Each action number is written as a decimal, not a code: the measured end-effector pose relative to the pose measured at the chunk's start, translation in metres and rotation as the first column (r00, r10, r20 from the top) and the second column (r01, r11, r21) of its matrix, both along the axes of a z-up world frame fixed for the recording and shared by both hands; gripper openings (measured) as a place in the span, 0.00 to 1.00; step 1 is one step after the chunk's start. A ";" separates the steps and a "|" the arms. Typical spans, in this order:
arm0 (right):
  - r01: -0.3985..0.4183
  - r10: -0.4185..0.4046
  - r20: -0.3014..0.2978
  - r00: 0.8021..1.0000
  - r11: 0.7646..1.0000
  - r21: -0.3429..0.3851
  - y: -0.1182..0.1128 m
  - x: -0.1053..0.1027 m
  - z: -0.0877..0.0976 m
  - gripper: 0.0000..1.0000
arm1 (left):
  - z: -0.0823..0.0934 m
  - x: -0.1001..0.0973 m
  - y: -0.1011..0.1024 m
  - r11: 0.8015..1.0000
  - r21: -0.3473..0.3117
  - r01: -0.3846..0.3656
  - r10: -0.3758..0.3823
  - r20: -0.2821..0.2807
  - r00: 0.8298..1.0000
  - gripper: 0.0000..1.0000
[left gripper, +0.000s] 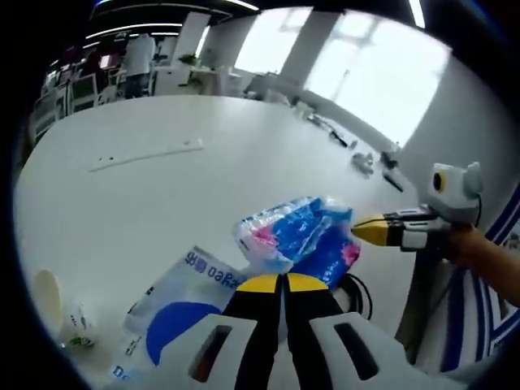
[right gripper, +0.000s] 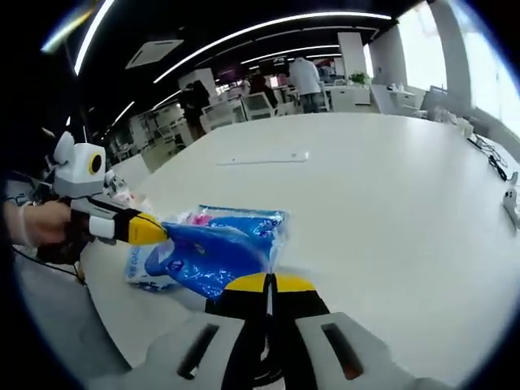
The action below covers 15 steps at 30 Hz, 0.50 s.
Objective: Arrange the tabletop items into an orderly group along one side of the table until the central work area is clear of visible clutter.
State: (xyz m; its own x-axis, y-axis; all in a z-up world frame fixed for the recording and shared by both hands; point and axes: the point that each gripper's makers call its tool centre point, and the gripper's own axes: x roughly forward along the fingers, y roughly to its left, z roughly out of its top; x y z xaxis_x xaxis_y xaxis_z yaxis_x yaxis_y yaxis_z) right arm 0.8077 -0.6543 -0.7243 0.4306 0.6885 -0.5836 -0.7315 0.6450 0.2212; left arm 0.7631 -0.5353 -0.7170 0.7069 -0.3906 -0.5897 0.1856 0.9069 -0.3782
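Observation:
A crinkled blue and pink plastic package (left gripper: 299, 231) (right gripper: 218, 248) hangs just above the white table (left gripper: 162, 203), stretched between both grippers. My left gripper (left gripper: 283, 283) has its yellow tips pressed together at the package's lower edge; in the right gripper view the left gripper (right gripper: 151, 230) pinches the package's left end. My right gripper (right gripper: 270, 283) is shut at the package's near edge and reaches in from the right (left gripper: 366, 230), held by a hand. A flat white and blue bag (left gripper: 175, 313) (right gripper: 140, 264) lies on the table under the package.
A paper cup (left gripper: 47, 296) and a small bottle (left gripper: 79, 327) stand at the near left. A long white strip (left gripper: 146, 154) (right gripper: 264, 158) lies mid-table. Cables and small devices (left gripper: 366, 158) sit along the far right edge. A black cable (left gripper: 357, 294) loops near my left gripper.

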 end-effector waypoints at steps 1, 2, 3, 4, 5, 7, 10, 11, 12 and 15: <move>0.003 -0.003 -0.001 1.000 1.000 0.000 -0.001 0.000 0.000 0.00 | -0.001 0.001 -0.002 1.000 0.001 0.005 -0.005 -0.001 1.000 0.00; 0.008 -0.008 0.001 1.000 1.000 0.000 -0.003 0.001 0.000 0.00 | -0.001 0.002 -0.003 1.000 0.000 0.005 -0.005 0.000 1.000 0.00; 0.013 -0.013 0.001 1.000 1.000 0.001 -0.004 0.002 0.000 0.00 | -0.001 0.004 -0.004 1.000 -0.004 0.010 -0.010 -0.003 1.000 0.00; 0.018 -0.018 0.000 1.000 1.000 0.001 -0.006 0.003 0.000 0.00 | -0.001 0.005 -0.005 1.000 -0.004 0.010 -0.010 -0.003 1.000 0.00; 0.021 -0.021 0.002 1.000 1.000 0.001 -0.009 0.006 0.000 0.00 | -0.001 0.006 -0.006 1.000 -0.004 0.011 -0.011 0.001 1.000 0.00; 0.028 -0.028 0.001 1.000 1.000 0.002 -0.011 0.008 0.001 0.00 | -0.001 0.008 -0.008 1.000 -0.008 0.014 -0.014 0.000 1.000 0.00; 0.031 -0.031 0.005 1.000 1.000 -0.003 -0.014 0.010 0.001 0.00 | -0.001 0.012 -0.012 1.000 -0.008 0.022 -0.022 0.002 1.000 0.00; 0.034 -0.034 0.006 0.999 0.999 -0.005 -0.016 0.013 0.000 0.00 | -0.002 0.013 -0.013 1.000 -0.010 0.023 -0.023 0.002 1.000 0.00; 0.036 -0.036 0.006 0.999 0.999 -0.006 -0.017 0.014 0.000 0.00 | -0.002 0.014 -0.014 1.000 -0.012 0.025 -0.024 0.002 1.000 0.00; 0.030 -0.030 0.006 1.000 0.999 -0.022 -0.019 0.017 -0.002 0.00 | -0.006 0.018 -0.016 1.000 -0.015 0.024 -0.024 0.001 1.000 0.00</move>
State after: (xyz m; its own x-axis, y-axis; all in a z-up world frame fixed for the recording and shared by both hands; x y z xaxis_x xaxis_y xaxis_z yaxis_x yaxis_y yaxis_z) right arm 0.8246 -0.6735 -0.7266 0.4540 0.6624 -0.5959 -0.7129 0.6712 0.2029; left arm 0.7813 -0.5514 -0.7235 0.6979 -0.4158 -0.5831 0.2073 0.8967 -0.3912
